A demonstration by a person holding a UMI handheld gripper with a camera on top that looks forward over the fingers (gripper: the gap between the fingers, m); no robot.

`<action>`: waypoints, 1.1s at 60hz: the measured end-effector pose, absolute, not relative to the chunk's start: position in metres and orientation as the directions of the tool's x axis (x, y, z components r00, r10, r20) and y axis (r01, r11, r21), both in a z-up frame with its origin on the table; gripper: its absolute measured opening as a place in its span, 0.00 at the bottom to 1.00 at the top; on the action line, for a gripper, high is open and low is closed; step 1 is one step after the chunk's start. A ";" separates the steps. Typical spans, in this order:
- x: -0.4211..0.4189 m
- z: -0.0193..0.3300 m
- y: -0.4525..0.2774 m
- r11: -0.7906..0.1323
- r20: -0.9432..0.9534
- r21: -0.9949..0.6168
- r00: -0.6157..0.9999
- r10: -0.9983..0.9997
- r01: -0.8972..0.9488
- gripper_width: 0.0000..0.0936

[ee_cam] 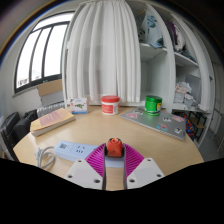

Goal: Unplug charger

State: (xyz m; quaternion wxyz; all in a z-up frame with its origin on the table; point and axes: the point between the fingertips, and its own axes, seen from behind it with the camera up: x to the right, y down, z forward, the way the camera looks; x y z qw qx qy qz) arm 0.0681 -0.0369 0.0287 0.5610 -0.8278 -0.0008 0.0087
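Sitting between open gripper (113, 165) fingers, red charger (115, 149), on power strip (75, 151)

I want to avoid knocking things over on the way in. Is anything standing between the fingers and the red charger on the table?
Nothing visible does. The red charger sits just ahead of the open gripper, in line with the gap between its fingers. The white power strip lies off to one side, and the jars stand far beyond.

A red-lidded jar (110, 103) and a green-lidded jar (152, 103) are seen on the wooden table (120, 128), backed by white curtains (104, 50).
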 end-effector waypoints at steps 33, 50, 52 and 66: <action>0.117 0.157 -0.067 -0.134 -0.075 -0.988 0.997 -0.029 -0.078 0.18; 0.154 0.053 -0.070 -0.375 -0.042 -0.925 0.997 -0.071 -0.066 0.18; 0.157 0.043 -0.069 -0.404 -0.044 -0.912 0.996 -0.071 -0.069 0.18; 0.162 0.006 -0.061 -0.511 -0.031 -0.857 0.997 -0.072 -0.064 0.22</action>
